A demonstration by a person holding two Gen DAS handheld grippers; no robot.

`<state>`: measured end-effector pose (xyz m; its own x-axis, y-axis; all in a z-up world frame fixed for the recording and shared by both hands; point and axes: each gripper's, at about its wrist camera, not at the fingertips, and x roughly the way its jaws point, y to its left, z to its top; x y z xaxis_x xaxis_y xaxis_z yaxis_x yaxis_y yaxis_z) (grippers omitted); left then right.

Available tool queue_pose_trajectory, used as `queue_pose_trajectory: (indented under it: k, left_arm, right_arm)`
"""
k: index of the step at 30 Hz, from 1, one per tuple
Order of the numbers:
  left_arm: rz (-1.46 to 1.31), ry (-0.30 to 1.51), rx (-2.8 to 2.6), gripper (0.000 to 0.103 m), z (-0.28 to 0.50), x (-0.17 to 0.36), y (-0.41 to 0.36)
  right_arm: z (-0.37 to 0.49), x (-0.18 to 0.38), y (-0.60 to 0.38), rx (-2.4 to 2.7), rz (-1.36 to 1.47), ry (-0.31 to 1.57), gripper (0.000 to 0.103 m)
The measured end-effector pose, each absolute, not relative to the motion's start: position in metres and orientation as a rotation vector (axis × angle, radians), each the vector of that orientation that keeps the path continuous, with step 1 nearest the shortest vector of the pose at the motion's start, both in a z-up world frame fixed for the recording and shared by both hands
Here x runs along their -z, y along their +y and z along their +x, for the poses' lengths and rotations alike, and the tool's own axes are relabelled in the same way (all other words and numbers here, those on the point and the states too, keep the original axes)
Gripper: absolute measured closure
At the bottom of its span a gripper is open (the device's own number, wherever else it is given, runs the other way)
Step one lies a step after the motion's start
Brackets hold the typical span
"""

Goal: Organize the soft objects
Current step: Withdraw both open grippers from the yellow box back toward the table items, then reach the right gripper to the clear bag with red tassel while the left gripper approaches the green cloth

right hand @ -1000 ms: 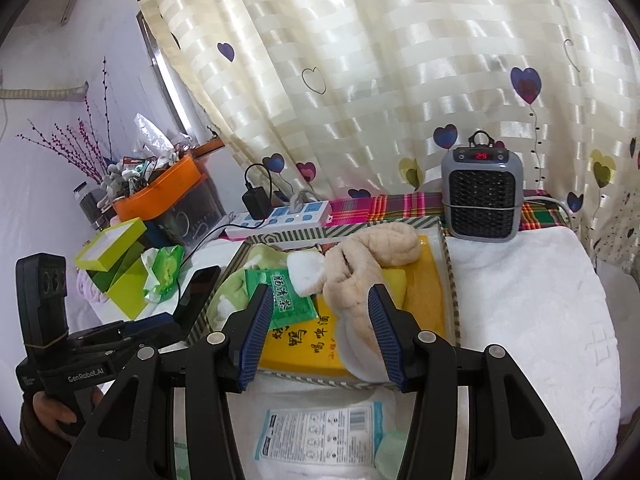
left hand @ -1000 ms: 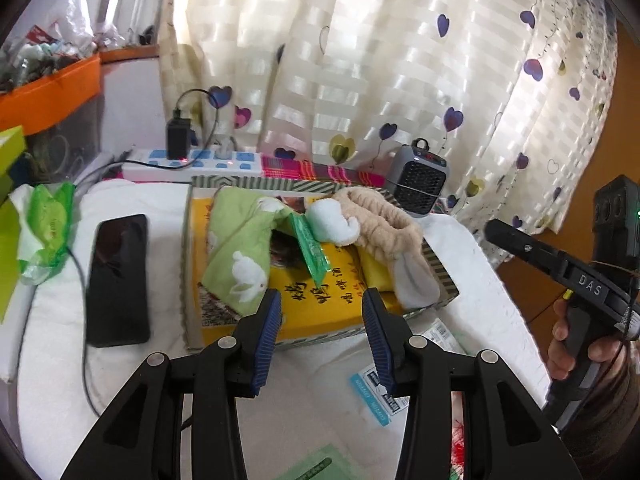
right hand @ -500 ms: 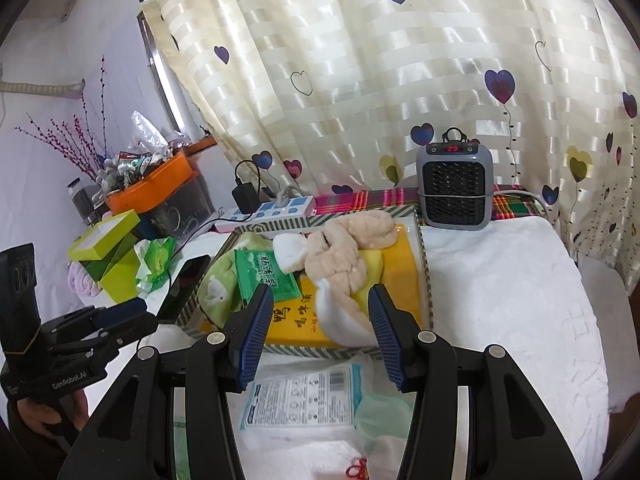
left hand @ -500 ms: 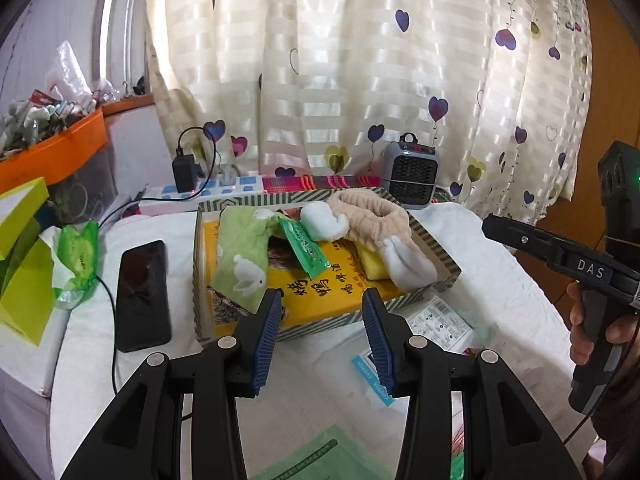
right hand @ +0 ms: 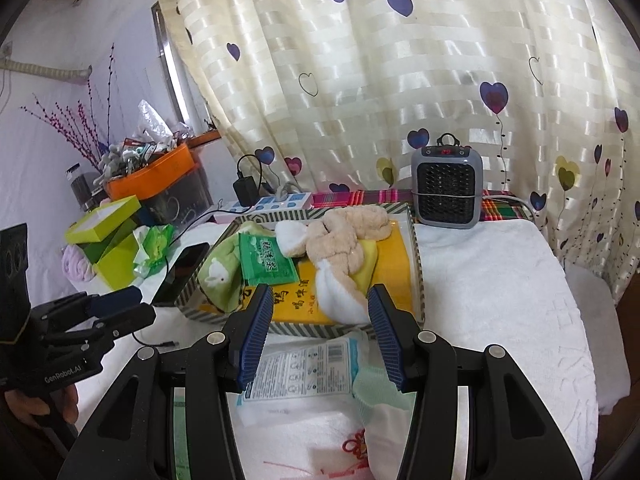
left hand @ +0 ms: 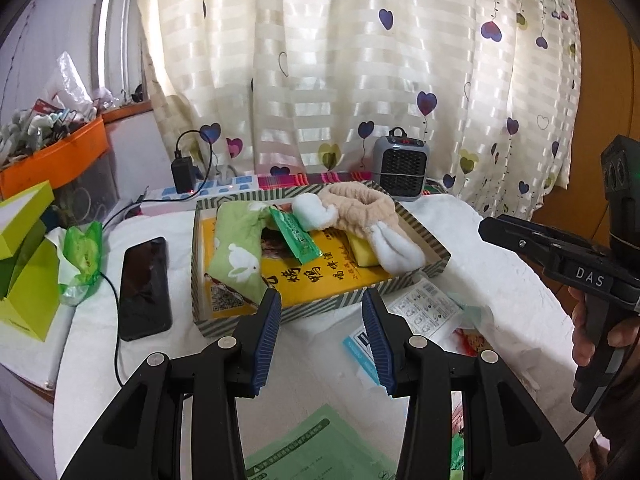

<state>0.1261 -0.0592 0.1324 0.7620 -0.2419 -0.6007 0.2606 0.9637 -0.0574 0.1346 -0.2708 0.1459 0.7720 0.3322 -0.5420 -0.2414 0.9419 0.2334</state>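
Your left gripper (left hand: 320,336) has its blue-padded fingers (left hand: 266,340) standing apart with nothing between them. Your right gripper (right hand: 316,332) is likewise parted and empty.

Under them lies a white textured towel covering (right hand: 492,280) spread over the table. Nearest you on it are a pale green printed leaflet (left hand: 320,452), a flat white-and-blue printed packet (right hand: 304,372) and a folded mint-green cloth (right hand: 376,392) just beside that packet.

Beyond those sits a shallow striped cardboard tray (left hand: 436,258) lined with yellow printed card. The soft things are all in it: a green cloth with white rabbits (left hand: 236,248) at your left, a green foil sachet (left hand: 296,240) leaning across the middle, and a beige plush headband with white ears (left hand: 360,210) toward the right, draped over a yellow sponge block (left hand: 360,250).

Left of the tray lies a black smartphone (left hand: 144,288) with a cable by it, then a crumpled green plastic bag (left hand: 80,260) and lime-green cardboard boxes (left hand: 24,256).

Behind the tray you have a white-and-blue power strip (right hand: 280,202) with a black charger plugged in, a small grey fan heater (right hand: 446,192) on a strip of tartan cloth (right hand: 352,198), and an orange plastic bin (right hand: 156,176) full of clutter.

At the back hangs a cream striped curtain with heart prints (right hand: 380,80).
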Motion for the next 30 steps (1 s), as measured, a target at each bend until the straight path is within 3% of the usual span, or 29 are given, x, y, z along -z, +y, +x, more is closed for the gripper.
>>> queue_pose_trajectory:
  k: [9,11,13,30]
  left_arm:
    - [0.026,0.651,0.278,0.062,0.111,-0.130,-0.055]
    - [0.031,0.653,0.278,0.062,0.108,-0.129,-0.054]
    - [0.020,0.658,0.283,0.062,0.104,-0.127,-0.050]
    - [-0.044,0.738,0.302,0.062,0.070,-0.084,0.002]
  right_arm:
    - [0.111,-0.142,-0.266,-0.288,0.108,0.595,0.052]
    - [0.104,-0.141,-0.265,-0.274,0.090,0.589,0.049]
    - [0.101,-0.140,-0.264,-0.274,0.091,0.587,0.037]
    - [0.054,-0.129,-0.292,-0.239,0.111,0.595,0.037]
